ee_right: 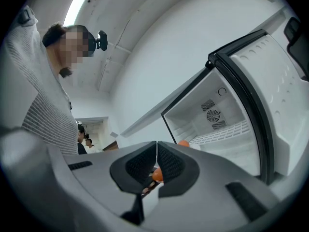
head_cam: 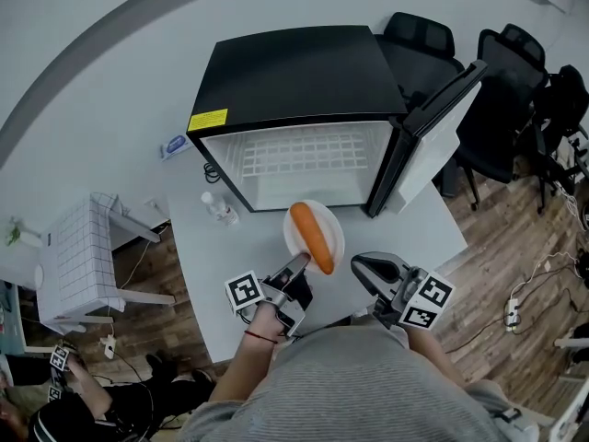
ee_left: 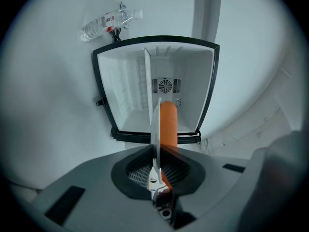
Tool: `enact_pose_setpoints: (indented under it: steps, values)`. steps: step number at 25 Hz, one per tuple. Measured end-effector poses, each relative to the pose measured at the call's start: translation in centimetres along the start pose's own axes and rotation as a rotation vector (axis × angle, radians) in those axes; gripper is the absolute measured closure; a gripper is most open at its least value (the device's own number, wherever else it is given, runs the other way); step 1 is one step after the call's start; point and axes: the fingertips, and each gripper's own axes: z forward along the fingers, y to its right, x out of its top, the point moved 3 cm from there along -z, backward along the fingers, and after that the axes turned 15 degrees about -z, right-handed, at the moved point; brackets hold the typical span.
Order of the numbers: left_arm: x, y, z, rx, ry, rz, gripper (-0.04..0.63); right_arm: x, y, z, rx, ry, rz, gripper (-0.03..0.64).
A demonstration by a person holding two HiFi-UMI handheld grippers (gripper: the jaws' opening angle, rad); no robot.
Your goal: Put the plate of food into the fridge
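Observation:
A white plate (head_cam: pixel 300 238) carries a long orange carrot (head_cam: pixel 312 237). My left gripper (head_cam: pixel 296 270) is shut on the plate's near rim and holds it in front of the open black mini fridge (head_cam: pixel 294 90). In the left gripper view the plate (ee_left: pixel 155 129) stands edge-on between the jaws, the carrot (ee_left: pixel 169 124) to its right, and the fridge's white inside (ee_left: pixel 159 86) is straight ahead. My right gripper (head_cam: pixel 370 270) is to the right of the plate, shut on nothing; its view shows the jaws (ee_right: pixel 157 161) pressed together and the fridge (ee_right: pixel 227 120) tilted.
The fridge door (head_cam: pixel 440 132) hangs open to the right. A clear water bottle (head_cam: pixel 219 208) lies on the white table (head_cam: pixel 433 233) left of the fridge. A white crate (head_cam: pixel 78 256) stands at the left, black chairs (head_cam: pixel 515 90) at the right. People (ee_right: pixel 84 139) stand in a far doorway.

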Motion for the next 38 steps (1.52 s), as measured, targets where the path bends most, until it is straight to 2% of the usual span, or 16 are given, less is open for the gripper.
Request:
enact_pose_setpoints:
  steps: [11, 21, 30, 38]
  values:
    - [2.3, 0.7, 3.4, 0.019, 0.021, 0.005, 0.552, -0.2, 2.2, -0.2, 0.013, -0.005, 0.023, 0.603]
    - [6.1, 0.8, 6.3, 0.031, 0.054, 0.021, 0.552, -0.6, 3.2, -1.0, -0.026, -0.017, 0.029, 0.603]
    - [9.2, 1.4, 8.5, 0.013, 0.185, 0.01, 0.552, -0.7, 4.2, -2.1, -0.052, -0.026, 0.035, 0.603]
    - [11.5, 1.7, 9.5, 0.036, 0.311, 0.028, 0.552, -0.8, 4.9, -2.2, -0.034, -0.033, 0.047, 0.603]
